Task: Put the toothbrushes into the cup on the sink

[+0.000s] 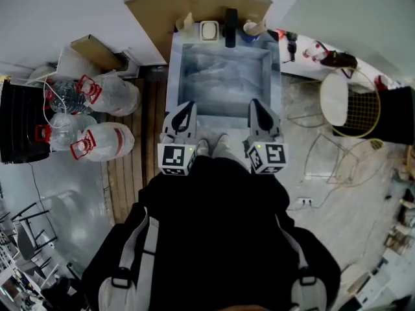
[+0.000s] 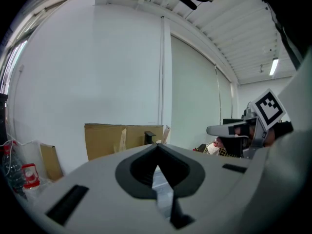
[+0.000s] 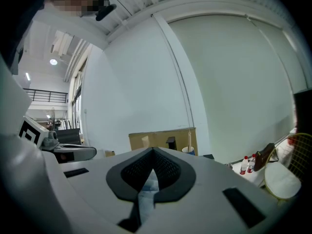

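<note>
The steel sink (image 1: 176, 63) lies straight ahead against a cardboard sheet (image 1: 152, 11). On its back ledge stand a black faucet (image 1: 230, 26) and a blue cup (image 1: 250, 32), which the right gripper view shows with a pale stick upright in it (image 3: 188, 150). A pale upright item (image 1: 187, 23), too small to identify, and a white dish (image 1: 209, 30) sit left of the faucet. My left gripper (image 1: 189, 106) and right gripper (image 1: 255, 102) hover side by side over the sink's near edge. Both are shut with nothing between the jaws, as seen along the left gripper (image 2: 157, 147) and the right gripper (image 3: 152, 152).
Large water jugs (image 1: 107, 141) and a black crate (image 1: 19, 122) stand on the floor to the left. A wire chair with a white round seat (image 1: 335, 99) is on the right. Small bottles and dark items (image 1: 318, 49) rest on a white ledge at the back right.
</note>
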Action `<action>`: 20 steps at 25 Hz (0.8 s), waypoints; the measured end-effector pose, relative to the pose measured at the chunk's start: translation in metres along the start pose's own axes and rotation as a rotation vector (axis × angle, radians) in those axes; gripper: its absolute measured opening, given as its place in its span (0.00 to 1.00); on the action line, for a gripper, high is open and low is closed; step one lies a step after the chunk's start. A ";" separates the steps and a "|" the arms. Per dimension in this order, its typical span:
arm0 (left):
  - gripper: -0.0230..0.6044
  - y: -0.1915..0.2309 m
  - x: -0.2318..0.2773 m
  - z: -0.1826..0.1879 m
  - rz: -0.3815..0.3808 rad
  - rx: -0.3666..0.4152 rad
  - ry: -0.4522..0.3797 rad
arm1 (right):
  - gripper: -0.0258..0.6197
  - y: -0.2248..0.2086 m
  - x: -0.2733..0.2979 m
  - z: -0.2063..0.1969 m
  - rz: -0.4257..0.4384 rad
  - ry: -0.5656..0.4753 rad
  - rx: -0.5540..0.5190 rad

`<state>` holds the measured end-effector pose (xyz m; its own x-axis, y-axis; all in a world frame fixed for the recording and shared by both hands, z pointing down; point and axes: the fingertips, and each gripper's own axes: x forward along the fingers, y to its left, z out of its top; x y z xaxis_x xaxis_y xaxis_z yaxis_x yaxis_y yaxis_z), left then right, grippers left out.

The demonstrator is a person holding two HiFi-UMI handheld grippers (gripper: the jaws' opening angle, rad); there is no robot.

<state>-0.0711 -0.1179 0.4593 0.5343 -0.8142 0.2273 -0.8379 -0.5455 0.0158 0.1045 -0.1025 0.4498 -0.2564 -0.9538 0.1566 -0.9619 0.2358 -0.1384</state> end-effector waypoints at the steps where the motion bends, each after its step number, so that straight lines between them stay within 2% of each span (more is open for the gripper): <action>1: 0.04 -0.001 -0.001 -0.001 -0.001 0.001 0.001 | 0.04 0.000 -0.001 0.000 -0.002 0.000 0.000; 15: 0.04 -0.006 -0.005 -0.004 -0.009 0.003 0.012 | 0.04 -0.005 -0.014 -0.011 -0.019 0.033 0.012; 20: 0.04 -0.010 -0.001 -0.004 -0.017 0.010 0.011 | 0.04 -0.010 -0.014 -0.005 -0.023 0.005 0.024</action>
